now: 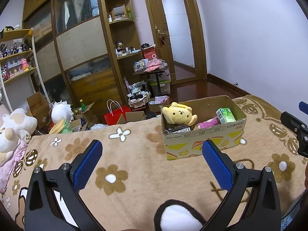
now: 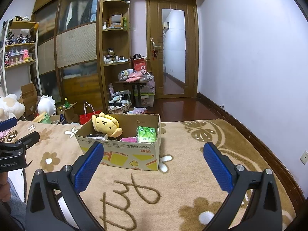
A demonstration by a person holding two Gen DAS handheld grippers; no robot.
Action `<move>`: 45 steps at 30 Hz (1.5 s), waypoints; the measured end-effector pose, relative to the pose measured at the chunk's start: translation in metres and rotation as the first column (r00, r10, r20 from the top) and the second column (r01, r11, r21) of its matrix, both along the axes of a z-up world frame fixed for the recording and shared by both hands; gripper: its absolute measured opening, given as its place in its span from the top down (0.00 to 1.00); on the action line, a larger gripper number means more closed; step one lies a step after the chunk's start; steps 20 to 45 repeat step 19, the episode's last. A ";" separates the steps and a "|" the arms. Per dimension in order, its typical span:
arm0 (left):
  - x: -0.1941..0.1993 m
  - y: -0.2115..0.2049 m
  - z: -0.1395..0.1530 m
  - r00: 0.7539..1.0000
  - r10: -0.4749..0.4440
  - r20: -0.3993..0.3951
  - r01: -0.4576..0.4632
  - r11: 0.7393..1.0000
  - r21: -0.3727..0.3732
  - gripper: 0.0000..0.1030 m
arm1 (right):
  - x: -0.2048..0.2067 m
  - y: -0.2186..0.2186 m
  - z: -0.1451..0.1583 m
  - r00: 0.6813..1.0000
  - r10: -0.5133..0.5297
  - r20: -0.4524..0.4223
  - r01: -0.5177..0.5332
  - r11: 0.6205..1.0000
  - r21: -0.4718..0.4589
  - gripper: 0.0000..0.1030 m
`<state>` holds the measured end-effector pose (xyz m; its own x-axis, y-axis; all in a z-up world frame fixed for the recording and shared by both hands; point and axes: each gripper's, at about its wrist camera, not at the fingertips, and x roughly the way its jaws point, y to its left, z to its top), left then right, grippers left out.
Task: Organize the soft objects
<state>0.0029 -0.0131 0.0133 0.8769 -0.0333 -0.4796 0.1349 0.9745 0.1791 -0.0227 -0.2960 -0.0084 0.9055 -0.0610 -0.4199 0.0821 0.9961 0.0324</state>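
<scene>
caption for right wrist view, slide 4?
Open right gripper faces box holding yellow plush, on blanket.

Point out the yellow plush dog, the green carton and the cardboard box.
yellow plush dog (image 2: 105, 123): right wrist view, on its face.
green carton (image 2: 146, 134): right wrist view, on its front panel.
cardboard box (image 1: 204, 137): left wrist view, on its printed front wall.

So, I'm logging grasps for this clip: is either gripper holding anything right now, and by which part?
Nothing is held. The left gripper and right gripper are both open and empty above the blanket, short of the cardboard box.
</scene>
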 end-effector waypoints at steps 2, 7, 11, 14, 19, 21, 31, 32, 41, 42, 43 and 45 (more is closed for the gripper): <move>0.000 0.000 0.000 1.000 0.000 0.000 0.000 1.000 0.001 0.01 | 0.000 0.000 0.000 1.000 0.001 0.000 -0.001 1.000 0.002 0.00; 0.000 0.001 0.000 1.000 0.001 0.001 -0.001 1.000 0.002 0.01 | 0.000 0.000 0.000 1.000 0.000 0.000 0.000 1.000 0.001 0.00; 0.000 0.001 0.000 1.000 0.001 0.001 -0.001 1.000 0.000 0.01 | 0.000 -0.001 0.000 1.000 0.001 0.000 -0.001 1.000 0.002 0.00; 0.000 0.000 0.000 1.000 0.002 0.002 -0.002 1.000 0.002 0.01 | 0.000 -0.001 0.000 1.000 0.001 0.000 -0.001 1.000 0.002 0.00; 0.000 0.001 0.000 1.000 0.003 0.002 -0.003 1.000 0.002 0.01 | 0.000 -0.001 0.000 1.000 0.000 0.000 0.000 1.000 0.003 0.00; 0.000 0.001 0.000 1.000 0.003 0.002 -0.003 1.000 0.002 0.01 | 0.000 -0.001 0.000 1.000 0.000 0.000 0.000 1.000 0.003 0.00; 0.000 0.001 0.000 1.000 0.003 0.002 -0.003 1.000 0.002 0.01 | 0.000 -0.001 0.000 1.000 0.000 0.000 0.000 1.000 0.003 0.00; 0.000 0.001 0.000 1.000 0.003 0.002 -0.003 1.000 0.002 0.01 | 0.000 -0.001 0.000 1.000 0.000 0.000 0.000 1.000 0.003 0.00; 0.000 0.001 0.000 1.000 0.003 0.002 -0.003 1.000 0.002 0.01 | 0.000 -0.001 0.000 1.000 0.000 0.000 0.000 1.000 0.003 0.00; 0.000 0.001 0.000 1.000 0.003 0.002 -0.003 1.000 0.002 0.01 | 0.000 -0.001 0.000 1.000 0.000 0.000 0.000 1.000 0.003 0.00; 0.000 0.001 0.000 1.000 0.003 0.002 -0.003 1.000 0.002 0.01 | 0.000 -0.001 0.000 1.000 0.000 0.000 0.000 1.000 0.003 0.00; 0.000 0.001 0.000 1.000 0.003 0.002 -0.003 1.000 0.002 0.01 | 0.000 -0.001 0.000 1.000 0.000 0.000 0.000 1.000 0.003 0.00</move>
